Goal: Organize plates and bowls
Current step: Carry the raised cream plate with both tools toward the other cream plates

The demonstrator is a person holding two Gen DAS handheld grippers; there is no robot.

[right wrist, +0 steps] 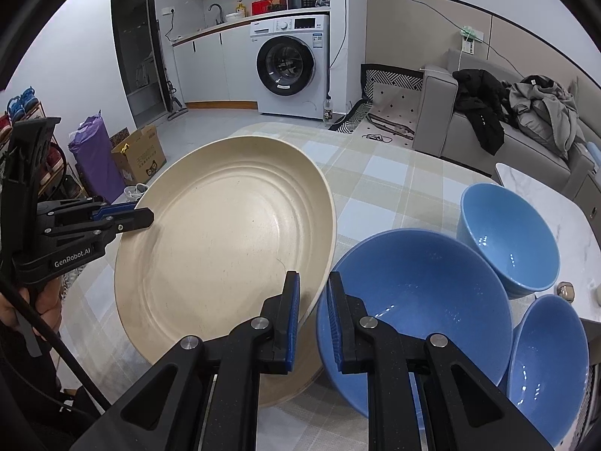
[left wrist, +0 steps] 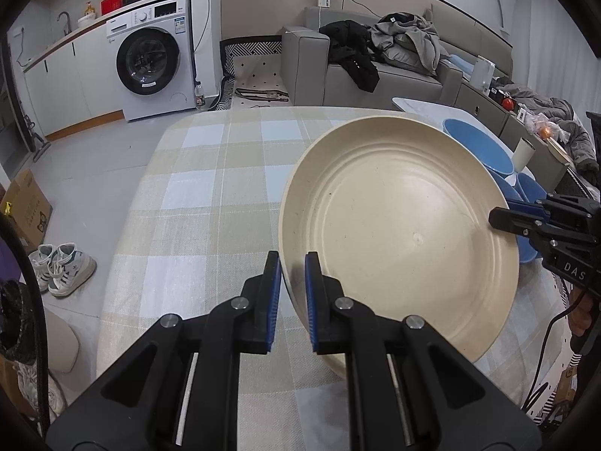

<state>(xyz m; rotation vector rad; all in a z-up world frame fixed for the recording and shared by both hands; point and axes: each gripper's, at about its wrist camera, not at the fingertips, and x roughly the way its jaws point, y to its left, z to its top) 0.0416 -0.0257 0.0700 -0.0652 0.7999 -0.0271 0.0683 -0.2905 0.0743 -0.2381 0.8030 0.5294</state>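
Cream plate (left wrist: 398,225) is carried over the checked counter (left wrist: 210,173), left tongs (left wrist: 293,293) pinching its seven-o'clock rim and right tongs (right wrist: 313,308) clamping the opposite edge. Next, probably: lowering it level, clear of the blue bowls (right wrist: 413,293) at three o'clock.

- Left wrist cam sits right behind the left gripper (left wrist: 293,263), tilted down at the checkered table (left wrist: 210,195), super close to the cream plate (left wrist: 398,225) on its right.
- Far side of that view: washing machine (left wrist: 150,56) left, sofa (left wrist: 375,67) right.
- Right wrist cam rides behind the right gripper (right wrist: 313,282), also tilted down, with the plate (right wrist: 225,244) on its left and 3 blue bowls (right wrist: 420,293) on its right.
- Both views share the plate, table, washer and sofa, and each catches the other gripper pinching the plate's opposite edge: the right one (left wrist: 499,220) and the left one (right wrist: 144,218).
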